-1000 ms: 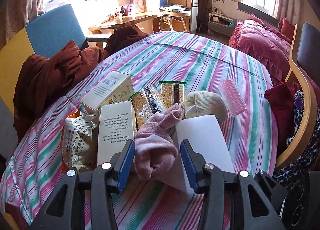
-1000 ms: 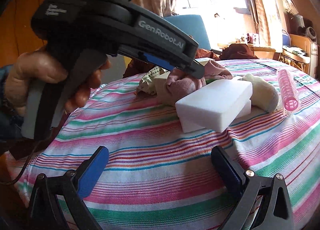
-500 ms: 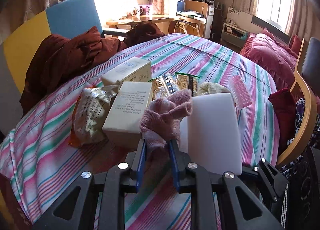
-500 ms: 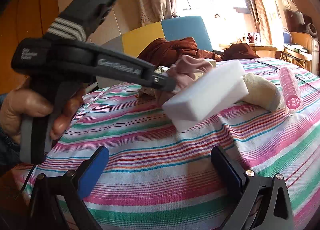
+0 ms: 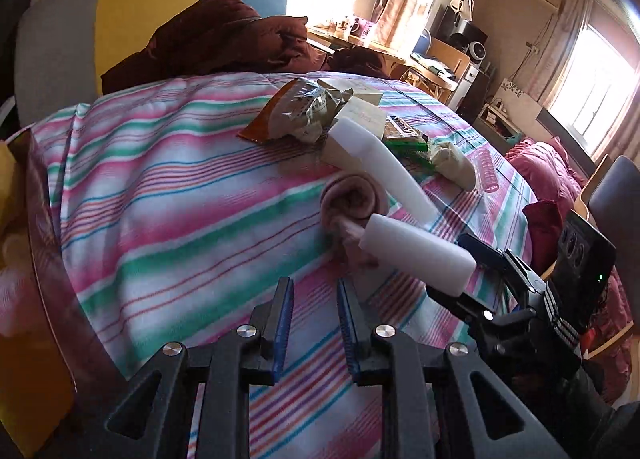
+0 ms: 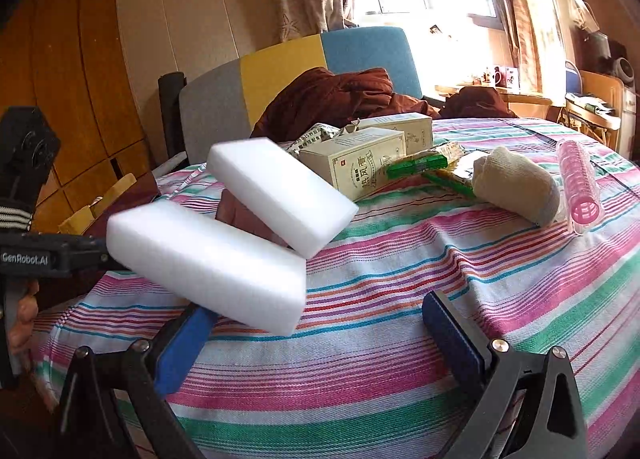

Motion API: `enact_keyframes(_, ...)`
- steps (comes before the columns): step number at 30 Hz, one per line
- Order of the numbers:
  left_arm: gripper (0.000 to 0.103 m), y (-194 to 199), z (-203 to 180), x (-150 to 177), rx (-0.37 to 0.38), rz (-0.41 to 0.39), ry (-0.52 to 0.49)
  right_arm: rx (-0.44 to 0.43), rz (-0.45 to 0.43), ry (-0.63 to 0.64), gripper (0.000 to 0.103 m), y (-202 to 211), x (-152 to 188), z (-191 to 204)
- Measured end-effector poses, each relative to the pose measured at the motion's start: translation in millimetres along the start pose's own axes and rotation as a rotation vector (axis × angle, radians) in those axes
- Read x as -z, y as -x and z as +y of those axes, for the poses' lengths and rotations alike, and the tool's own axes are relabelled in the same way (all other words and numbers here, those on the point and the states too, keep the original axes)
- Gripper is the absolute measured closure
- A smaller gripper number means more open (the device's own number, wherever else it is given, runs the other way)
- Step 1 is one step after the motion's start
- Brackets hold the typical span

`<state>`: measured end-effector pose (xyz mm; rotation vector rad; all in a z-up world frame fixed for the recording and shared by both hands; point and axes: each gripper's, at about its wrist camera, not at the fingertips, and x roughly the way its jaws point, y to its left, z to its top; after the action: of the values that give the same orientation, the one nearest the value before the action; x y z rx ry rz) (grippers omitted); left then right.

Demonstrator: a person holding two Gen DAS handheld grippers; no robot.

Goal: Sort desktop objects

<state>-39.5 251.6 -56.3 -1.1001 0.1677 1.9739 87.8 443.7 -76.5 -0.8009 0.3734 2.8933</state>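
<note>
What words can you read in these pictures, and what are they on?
"GenRobot.AI": on the left gripper's arm, seen in the right wrist view.
"热风膏", I think, partly blurred: on the near box.
The far box, snack bag and green packets carry print too small or blurred to read.

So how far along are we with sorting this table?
Early. Nothing looks grouped: the boxes, snack packets, cream sock and pink roller lie in one cluster. Nothing is in hand: the left gripper is empty with the pink sock lying ahead, and the right gripper is wide open by two white sponges. All the sorting is left.
</note>
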Motion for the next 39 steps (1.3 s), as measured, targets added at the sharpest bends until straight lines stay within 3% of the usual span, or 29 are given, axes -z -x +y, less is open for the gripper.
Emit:
enact_keyframes(5, 0.078, 5.0, -1.5, 18.2, 0.088, 0.006, 0.049, 0.053, 0.064, 0.074, 0.0, -2.4, -2.0, 11.4)
enact_keyframes(7, 0.073, 18.5, -4.6, 16.7, 0.123, -0.036, 0.049, 0.063, 0.111, 0.143, 0.0, -2.7, -1.5, 19.8)
enact_keyframes(9, 0.064, 33.8, -8.5, 13.1, 0.153, -0.082, 0.034, -0.002, 0.154, 0.184, 0.0, 3.4, -0.7, 26.6)
enact_keyframes(13, 0.061, 44.2, -14.9, 11.6, 0.141, -0.111, -0.004, -0.13, 0.166, 0.21, 0.0, 26.9, -9.0, 30.9)
enact_keyframes(19, 0.061, 29.3, -14.3, 32.0, 0.147, -0.047, 0.009, -0.169, 0.094, 0.092, 0.0, 27.2, -49.1, -4.4)
enact_keyframes(23, 0.061, 24.7, -13.0, 41.5, 0.194, -0.015, 0.03, -0.216, 0.149, 0.073, 0.0, -12.6, -73.1, -18.5)
enact_keyframes(27, 0.06, 19.5, -21.1, 36.8, 0.245, 0.003, 0.029, -0.286, 0.187, -0.083, 0.0, -54.4, -89.0, -40.7)
enact_keyframes(30, 0.058, 13.9, -27.9, 31.3, 0.284, 0.02, 0.03, -0.345, 0.2, -0.176, 0.0, -77.1, -94.4, -50.3)
enact_keyframes(35, 0.057, -13.5, -29.0, 13.3, 0.33, 0.049, 0.115, -0.471, 0.271, -0.304, 0.0, -96.5, -83.9, -50.2)
enact_keyframes(39, 0.066, -21.7, -16.4, 8.5, 0.318, 0.035, 0.198, -0.601, 0.27, -0.364, 0.0, -86.4, -76.0, -44.0)
